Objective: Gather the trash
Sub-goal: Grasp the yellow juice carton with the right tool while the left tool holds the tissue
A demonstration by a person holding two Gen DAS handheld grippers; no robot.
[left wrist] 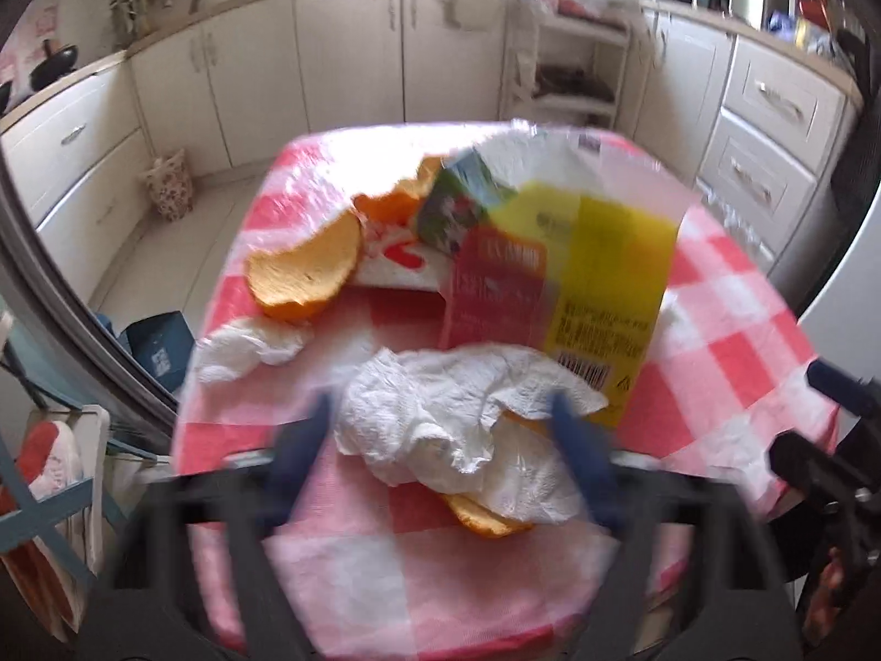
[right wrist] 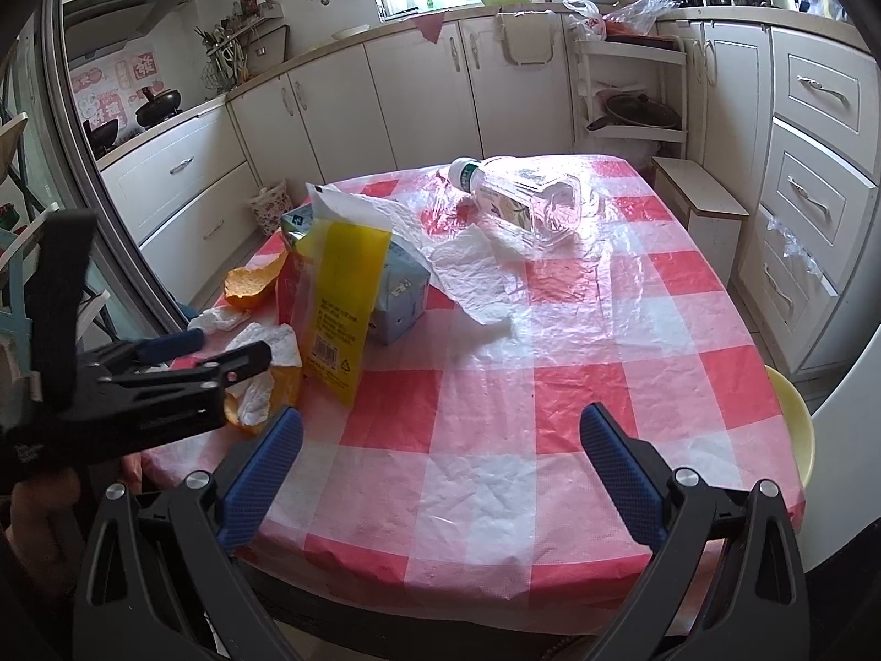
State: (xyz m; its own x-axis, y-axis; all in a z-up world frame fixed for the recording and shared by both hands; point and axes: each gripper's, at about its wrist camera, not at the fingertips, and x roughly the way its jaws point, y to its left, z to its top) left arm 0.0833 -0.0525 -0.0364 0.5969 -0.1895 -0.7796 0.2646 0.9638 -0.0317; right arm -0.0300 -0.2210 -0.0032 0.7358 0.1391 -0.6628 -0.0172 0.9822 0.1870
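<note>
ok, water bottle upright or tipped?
Tipped. The bottle lies on its side on the table, cap end toward the far-left.

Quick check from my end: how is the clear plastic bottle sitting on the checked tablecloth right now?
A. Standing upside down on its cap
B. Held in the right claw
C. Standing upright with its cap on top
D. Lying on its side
D. The plastic bottle lies on its side at the far end of the table, and the right claw is open and empty.
</note>
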